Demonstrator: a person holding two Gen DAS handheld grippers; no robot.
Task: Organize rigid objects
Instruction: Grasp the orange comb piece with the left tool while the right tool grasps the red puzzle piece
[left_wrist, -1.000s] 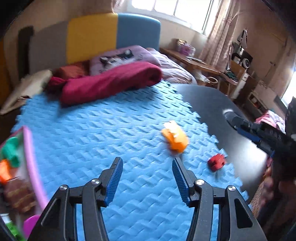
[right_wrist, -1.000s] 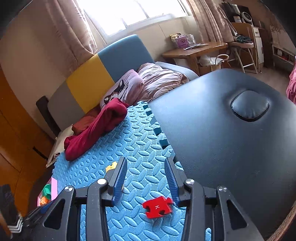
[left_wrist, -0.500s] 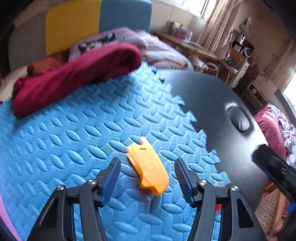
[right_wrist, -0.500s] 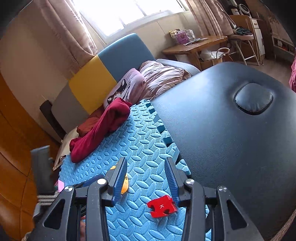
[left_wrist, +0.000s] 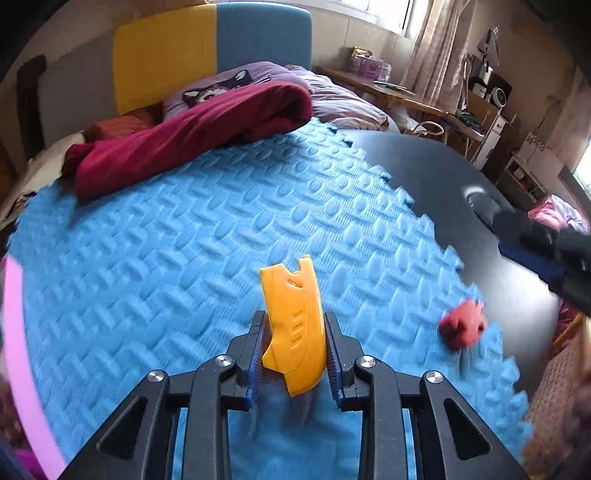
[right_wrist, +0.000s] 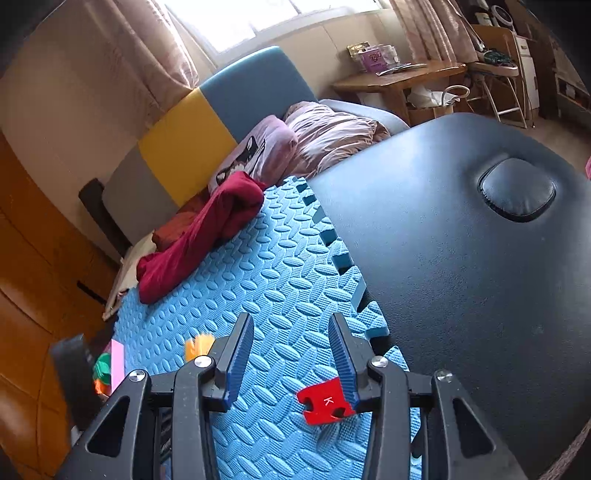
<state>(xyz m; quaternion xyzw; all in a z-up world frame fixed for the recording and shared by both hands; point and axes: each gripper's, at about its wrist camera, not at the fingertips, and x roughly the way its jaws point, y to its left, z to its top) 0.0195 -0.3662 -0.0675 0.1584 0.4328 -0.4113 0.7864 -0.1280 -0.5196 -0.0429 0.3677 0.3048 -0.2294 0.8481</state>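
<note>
My left gripper is shut on a yellow plastic piece, which stands up between its blue pads just above the blue foam mat. A red puzzle piece marked K lies on the mat; it shows blurred in the left wrist view. My right gripper is open, hovering over the mat with the red piece by its right finger. The yellow piece shows in the right wrist view, partly hidden by the left finger. The right gripper appears at the right edge of the left wrist view.
A pink-rimmed tray with several toys sits at the mat's left edge, also in the right wrist view. A dark red blanket and pillows lie at the far end. A black padded table borders the mat on the right.
My left gripper moved forward over the yellow piece and shut on it. My right gripper stayed open and shifted slightly above the red piece.
</note>
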